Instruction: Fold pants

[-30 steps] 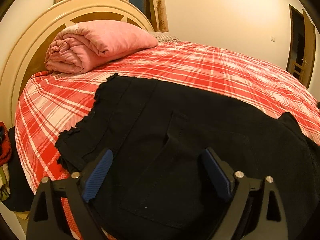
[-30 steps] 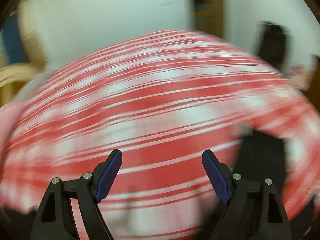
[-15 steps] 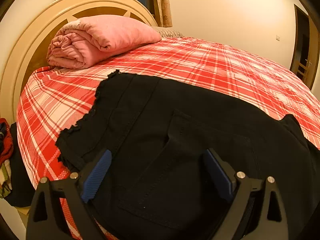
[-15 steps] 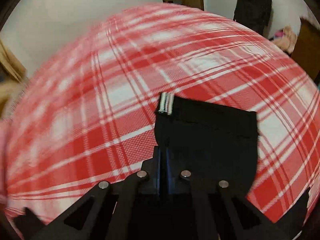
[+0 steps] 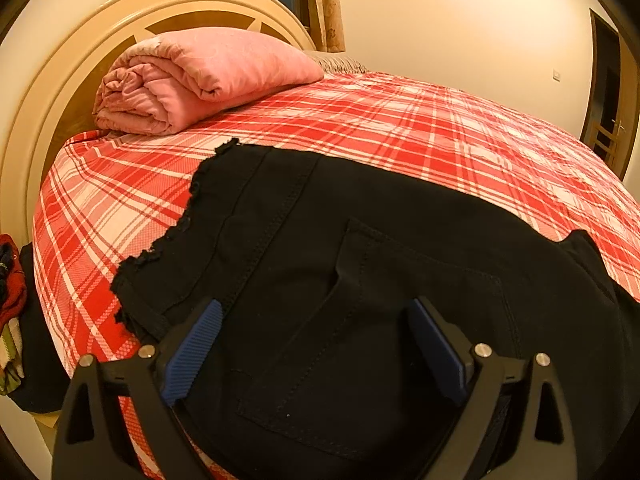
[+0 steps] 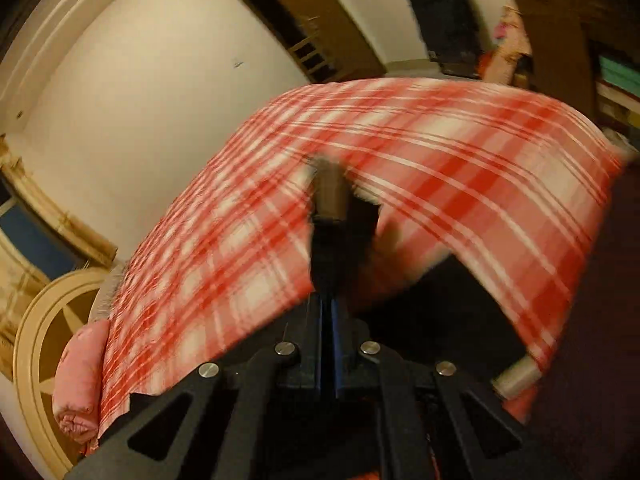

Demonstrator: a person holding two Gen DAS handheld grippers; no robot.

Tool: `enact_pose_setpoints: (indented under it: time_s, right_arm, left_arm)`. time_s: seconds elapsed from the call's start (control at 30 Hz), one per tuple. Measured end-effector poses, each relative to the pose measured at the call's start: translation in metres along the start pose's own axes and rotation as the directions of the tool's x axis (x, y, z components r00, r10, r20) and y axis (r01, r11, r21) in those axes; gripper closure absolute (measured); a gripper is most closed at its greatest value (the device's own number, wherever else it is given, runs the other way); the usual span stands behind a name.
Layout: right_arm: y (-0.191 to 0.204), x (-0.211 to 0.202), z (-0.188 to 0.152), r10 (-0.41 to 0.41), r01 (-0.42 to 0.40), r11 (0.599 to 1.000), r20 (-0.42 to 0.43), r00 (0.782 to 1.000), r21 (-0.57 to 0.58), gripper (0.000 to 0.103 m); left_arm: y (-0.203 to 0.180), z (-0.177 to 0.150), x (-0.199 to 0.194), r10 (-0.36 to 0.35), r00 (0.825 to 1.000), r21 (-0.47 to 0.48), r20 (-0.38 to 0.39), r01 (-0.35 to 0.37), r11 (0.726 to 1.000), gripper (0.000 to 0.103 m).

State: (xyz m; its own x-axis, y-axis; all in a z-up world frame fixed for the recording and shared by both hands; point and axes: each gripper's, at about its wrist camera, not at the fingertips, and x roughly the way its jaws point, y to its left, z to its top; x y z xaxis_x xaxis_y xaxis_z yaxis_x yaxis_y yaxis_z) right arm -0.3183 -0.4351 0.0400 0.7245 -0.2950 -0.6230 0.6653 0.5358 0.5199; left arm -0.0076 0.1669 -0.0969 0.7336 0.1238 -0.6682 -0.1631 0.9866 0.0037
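Note:
Black pants (image 5: 360,264) lie flat on the red plaid bed (image 5: 440,128), frayed waistband to the left and a back pocket facing up. My left gripper (image 5: 316,340) is open, its blue pads (image 5: 192,352) spread just above the pocket area. My right gripper (image 6: 328,320) is shut on the black pant leg (image 6: 340,216), which it holds lifted above the bed; the view is blurred by motion.
A rolled pink quilt (image 5: 200,80) lies by the cream headboard (image 5: 60,80) and also shows in the right wrist view (image 6: 76,380). Clothes (image 5: 10,280) hang off the bed's left side. A doorway (image 5: 608,100) is at the right.
My right gripper went from open over the bedsheet to shut on the pant leg end, then lifted it and swung. My left gripper stayed open over the pants, shifting slightly.

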Motion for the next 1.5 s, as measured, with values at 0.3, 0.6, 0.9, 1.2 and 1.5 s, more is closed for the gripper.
enact_pose_setpoints:
  time_s: [0.3, 0.6, 0.9, 1.2, 1.5]
  right_arm:
    - [-0.053, -0.004, -0.051, -0.096, 0.102, 0.992, -0.085, 0.992, 0.076, 0.099]
    - [-0.044, -0.012, -0.044, -0.422, 0.403, 0.901, -0.105, 0.901, -0.162, 0.089]
    - [0.029, 0.033, -0.012, -0.26, 0.251, 0.918, 0.014, 0.966, -0.306, 0.073]
    - [0.091, 0.144, -0.044, -0.254, 0.194, 0.87, -0.073, 0.965, -0.454, 0.073]
    - [0.052, 0.147, -0.016, -0.25, 0.23, 0.905, -0.007, 0.968, -0.359, 0.073]
  left_arm:
    - [-0.001, 0.002, 0.002, -0.006, 1.0, 0.012, -0.004, 0.006, 1.0, 0.003]
    - [-0.003, 0.008, -0.003, -0.007, 1.0, 0.053, -0.028, 0.009, 0.999, 0.002]
    - [-0.062, 0.017, -0.063, -0.181, 0.981, 0.195, 0.062, 0.166, 0.966, 0.002]
    - [-0.178, -0.03, -0.098, -0.441, 0.897, 0.353, -0.041, 0.426, 0.833, 0.002]
    - [-0.196, -0.08, -0.091, -0.448, 0.881, 0.439, -0.154, 0.467, 0.768, 0.002]
